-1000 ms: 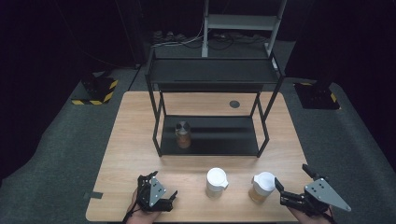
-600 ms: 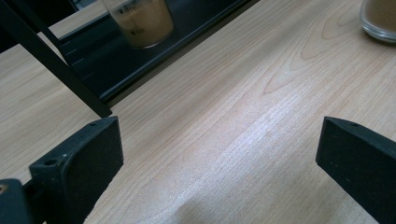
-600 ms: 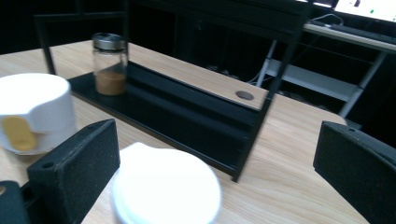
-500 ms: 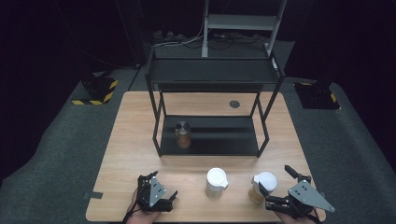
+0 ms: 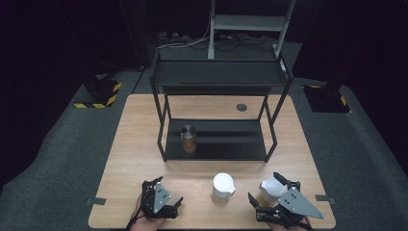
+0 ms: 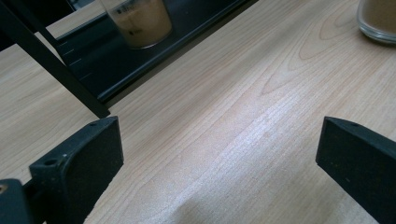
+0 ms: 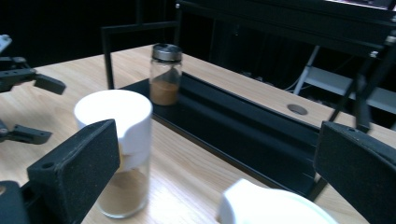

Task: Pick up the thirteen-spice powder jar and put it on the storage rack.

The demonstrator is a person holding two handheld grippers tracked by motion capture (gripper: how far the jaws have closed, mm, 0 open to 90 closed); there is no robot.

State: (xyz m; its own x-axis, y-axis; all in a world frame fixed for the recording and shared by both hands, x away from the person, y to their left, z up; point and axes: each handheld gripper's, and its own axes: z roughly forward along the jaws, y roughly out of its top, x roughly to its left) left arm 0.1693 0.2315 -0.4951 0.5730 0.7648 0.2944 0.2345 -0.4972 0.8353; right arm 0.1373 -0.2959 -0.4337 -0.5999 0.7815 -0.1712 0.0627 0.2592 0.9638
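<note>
Right gripper point(image 5: 272, 191): jaws spread wide, nothing clamped; white-capped jar point(image 5: 271, 190) sitting between them at the near table edge, contact not discernible.
Same jar in right gripper view: white cap point(image 7: 275, 205) low between the jaws, just ahead of them.
Left gripper point(image 5: 165, 190): jaws far apart, holding nothing, touching nothing; bare table point(image 6: 224, 121) between them in left gripper view.
Middle jar point(image 5: 223, 187): between the 2 grippers, nearer the right one; white cap, brown powder in the lower part; ahead and left of the jaws in right gripper view point(image 7: 120, 154).
Metal-lidded jar point(image 5: 188, 138): on the lower shelf of the black rack point(image 5: 221, 77), well ahead of both grippers; glass, brown powder, upright; also seen beyond the middle jar in right gripper view point(image 7: 165, 80).
Rack position: beyond both grippers, across the middle of the table.
Count of jars: 3 in all; 2 white-capped on the table, 1 metal-lidded on the rack.
Count of grippers: 2, both open-jawed.
Count of racks: 1, with 2 shelves.
Other gripper in right gripper view: left gripper's jaws at the far left edge.
</note>
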